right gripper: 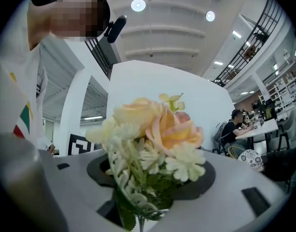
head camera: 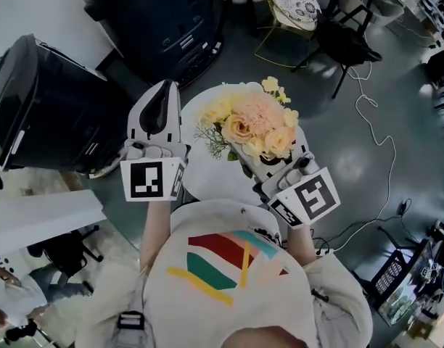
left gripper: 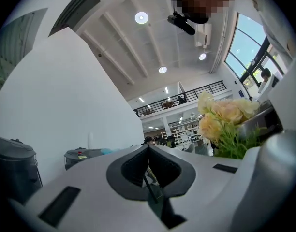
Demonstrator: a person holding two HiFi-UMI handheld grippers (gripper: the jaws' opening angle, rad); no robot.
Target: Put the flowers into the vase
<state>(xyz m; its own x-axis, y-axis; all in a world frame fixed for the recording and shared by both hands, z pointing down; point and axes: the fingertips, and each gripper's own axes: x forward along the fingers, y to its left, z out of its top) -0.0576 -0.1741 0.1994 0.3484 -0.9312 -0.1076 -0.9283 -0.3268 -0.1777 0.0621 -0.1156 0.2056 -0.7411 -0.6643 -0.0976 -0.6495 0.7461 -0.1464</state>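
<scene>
A bouquet of peach and cream flowers (head camera: 255, 125) with green sprigs stands up out of my right gripper (head camera: 274, 159), which is shut on its stems. The blooms (right gripper: 153, 129) fill the right gripper view, rising from between the jaws of the right gripper (right gripper: 150, 187). My left gripper (head camera: 161, 96) is raised beside the bouquet on its left, jaws together and empty; its view shows the left gripper's (left gripper: 148, 149) tips meeting and the flowers (left gripper: 225, 122) off to the right. No vase shows in any view.
A round white table (head camera: 204, 169) lies below both grippers. Black bins (head camera: 44, 107) stand to the left and a dark cabinet (head camera: 164, 20) at the back. A wire chair (head camera: 291, 6) and loose cables (head camera: 374, 125) are on the floor to the right.
</scene>
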